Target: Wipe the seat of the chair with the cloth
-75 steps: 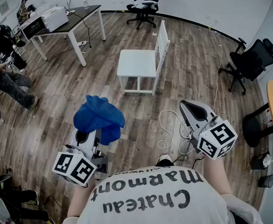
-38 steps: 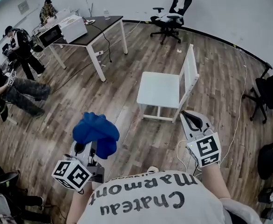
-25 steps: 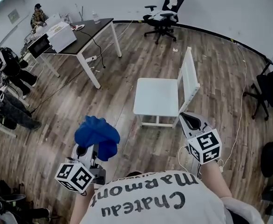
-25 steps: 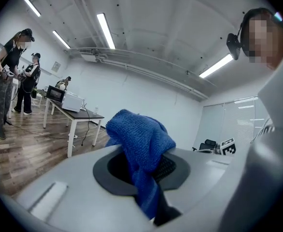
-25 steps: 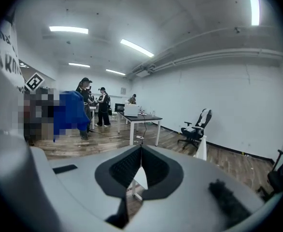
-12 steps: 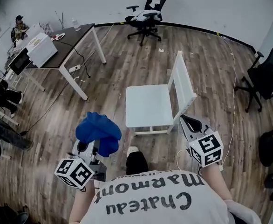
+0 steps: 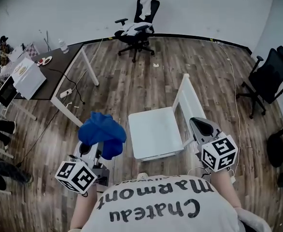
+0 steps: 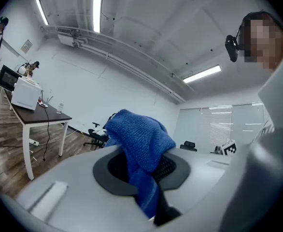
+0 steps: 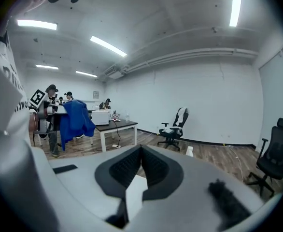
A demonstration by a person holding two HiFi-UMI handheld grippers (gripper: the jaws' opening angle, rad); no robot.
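Looking down from your head, you have the white wooden chair just ahead, seat facing up and backrest on its right. Your left gripper holds the crumpled blue knitted cloth just left of the seat, so the wipe lies to the right and down. In the left gripper view, the jaws are clamped on the cloth. In the right gripper view, your right gripper is closed with nothing in it.
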